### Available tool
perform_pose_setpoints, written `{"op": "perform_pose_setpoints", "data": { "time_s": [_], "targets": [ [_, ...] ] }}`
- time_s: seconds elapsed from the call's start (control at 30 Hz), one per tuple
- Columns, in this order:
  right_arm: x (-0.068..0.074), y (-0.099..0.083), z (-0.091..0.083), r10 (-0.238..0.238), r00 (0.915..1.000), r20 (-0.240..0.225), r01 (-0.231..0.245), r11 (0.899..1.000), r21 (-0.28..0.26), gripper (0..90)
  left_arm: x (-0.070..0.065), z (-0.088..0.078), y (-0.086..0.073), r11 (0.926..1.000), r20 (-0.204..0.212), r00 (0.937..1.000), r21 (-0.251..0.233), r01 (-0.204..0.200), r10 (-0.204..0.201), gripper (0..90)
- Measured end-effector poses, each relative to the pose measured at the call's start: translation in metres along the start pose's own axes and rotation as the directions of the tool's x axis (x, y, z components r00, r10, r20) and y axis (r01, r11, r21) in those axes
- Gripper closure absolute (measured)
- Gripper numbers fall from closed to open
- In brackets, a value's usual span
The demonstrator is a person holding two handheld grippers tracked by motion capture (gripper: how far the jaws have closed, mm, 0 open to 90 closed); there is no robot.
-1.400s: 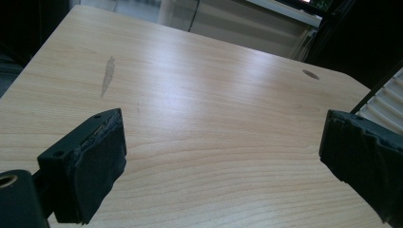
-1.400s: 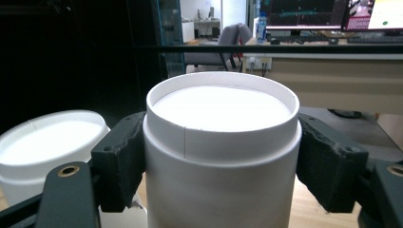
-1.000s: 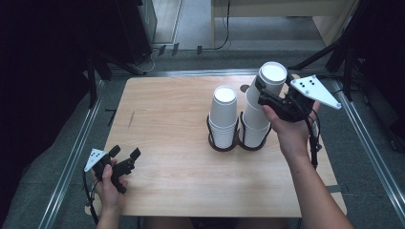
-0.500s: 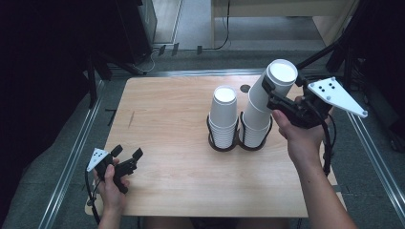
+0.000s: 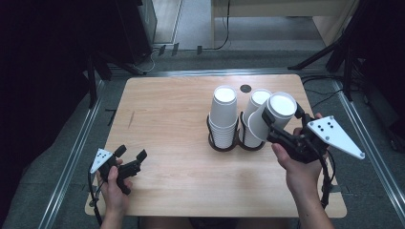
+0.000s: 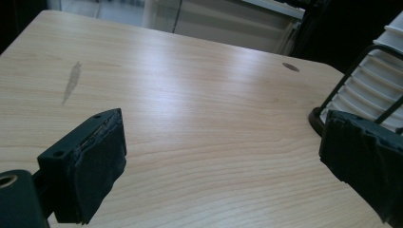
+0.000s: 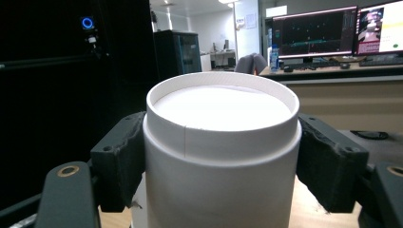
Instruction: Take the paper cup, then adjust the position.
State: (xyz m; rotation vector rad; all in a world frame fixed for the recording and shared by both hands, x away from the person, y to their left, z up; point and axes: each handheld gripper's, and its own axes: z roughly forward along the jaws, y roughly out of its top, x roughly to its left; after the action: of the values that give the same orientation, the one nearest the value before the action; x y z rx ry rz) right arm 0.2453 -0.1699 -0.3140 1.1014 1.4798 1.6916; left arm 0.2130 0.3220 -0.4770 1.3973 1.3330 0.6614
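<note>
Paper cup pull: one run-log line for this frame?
right gripper: shut on paper cup, bottom-up, tilted, lifted off right stack | left gripper: open, idle | left stack: in holder

Two hand-held grippers, black bodies. Left gripper (image 5: 130, 158): grey three-cornered plate with dark dots, black cable trailing off the table edge. Right gripper (image 5: 279, 117): larger grey plate, same dots, black cable. Jaws carry worn black foam pads (image 6: 97, 178); brass-ringed screw holes at the jaw bases. Forearms bare, no sleeves.
</note>
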Motion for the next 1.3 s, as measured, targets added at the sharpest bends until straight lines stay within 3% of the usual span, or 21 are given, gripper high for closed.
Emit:
{"op": "perform_pose_setpoints", "data": {
  "time_s": [0.27, 0.37, 0.4, 0.43, 0.47, 0.53, 0.6, 0.73, 0.83, 0.9, 1.0, 1.07, 1.1, 1.13, 1.3],
  "targets": [
    [-0.001, -0.032, -0.01, 0.081, 0.9966, -0.015, -0.081, 0.997, -0.001, 24.1, -0.033, 0.013, 0.004, 0.9992, 0.077, 0.9963, 0.01, -0.04, 0.039, 1.8],
    [0.0, -0.04, -0.008, 0.085, 0.9962, 0.021, -0.085, 0.996, 0.015, 24.1, -0.04, 0.017, 0.006, 0.9988, 0.099, 0.9939, 0.01, -0.049, 0.047, 1.8],
    [0.001, -0.048, -0.008, 0.111, 0.9921, 0.059, -0.112, 0.994, 0.008, 24.1, -0.044, 0.02, 0.007, 0.9985, 0.109, 0.9926, 0.008, -0.054, 0.053, 1.8],
    [0.001, -0.048, -0.008, 0.111, 0.9921, 0.059, -0.112, 0.994, 0.008, 24.1, -0.047, 0.021, 0.009, 0.9981, 0.115, 0.9916, 0.008, -0.061, 0.06, 1.8],
    [0.001, -0.054, -0.008, 0.145, 0.9874, 0.063, -0.146, 0.989, 0.006, 24.1, -0.053, 0.025, 0.012, 0.9976, 0.135, 0.9886, 0.005, -0.069, 0.067, 1.9],
    [0.002, -0.057, -0.008, 0.159, 0.9851, 0.065, -0.16, 0.987, 0.006, 24.1, -0.056, 0.026, 0.014, 0.9969, 0.148, 0.986, 0.006, -0.078, 0.076, 1.8],
    [0.003, -0.063, -0.007, 0.209, 0.9757, 0.068, -0.21, 0.978, 0.008, 24.1, -0.066, 0.03, 0.021, 0.995, 0.188, 0.9774, 0.005, -0.1, 0.097, 1.2],
    [0.006, -0.071, -0.005, 0.239, 0.9682, 0.073, -0.241, 0.971, 0.009, 24.1, -0.079, 0.035, 0.031, 0.9916, 0.22, 0.967, -0.007, -0.129, 0.128, 0.0],
    [0.007, -0.076, -0.005, 0.254, 0.9641, 0.079, -0.256, 0.967, 0.015, 24.1, -0.084, 0.037, 0.033, 0.9895, 0.259, 0.9551, -0.022, -0.143, 0.143, 0.0],
    [0.006, -0.077, -0.005, 0.263, 0.9612, 0.083, -0.265, 0.964, 0.018, 24.1, -0.084, 0.038, 0.033, 0.9907, 0.27, 0.9532, -0.029, -0.133, 0.136, 0.0],
    [0.004, -0.082, -0.003, 0.321, 0.9432, 0.086, -0.324, 0.946, 0.022, 24.1, -0.086, 0.045, 0.029, 0.9914, 0.292, 0.9478, -0.012, -0.13, 0.128, 0.0],
    [0.002, -0.087, -0.003, 0.36, 0.929, 0.086, -0.364, 0.931, 0.032, 24.1, -0.09, 0.047, 0.026, 0.9912, 0.313, 0.9412, -0.009, -0.132, 0.128, 0.0],
    [0.002, -0.09, -0.003, 0.378, 0.9215, 0.088, -0.382, 0.923, 0.036, 24.1, -0.096, 0.049, 0.023, 0.9881, 0.336, 0.9306, -0.001, -0.154, 0.145, 0.0],
    [0.002, -0.09, -0.003, 0.378, 0.9215, 0.088, -0.382, 0.923, 0.036, 24.1, -0.096, 0.049, 0.023, 0.9881, 0.336, 0.9306, -0.001, -0.154, 0.145, 0.0],
    [0.004, -0.097, -0.005, 0.407, 0.9085, 0.094, -0.412, 0.911, 0.037, 24.1, -0.117, 0.054, 0.019, 0.9806, 0.412, 0.893, -0.005, -0.196, 0.181, 0.0]
  ]
}}
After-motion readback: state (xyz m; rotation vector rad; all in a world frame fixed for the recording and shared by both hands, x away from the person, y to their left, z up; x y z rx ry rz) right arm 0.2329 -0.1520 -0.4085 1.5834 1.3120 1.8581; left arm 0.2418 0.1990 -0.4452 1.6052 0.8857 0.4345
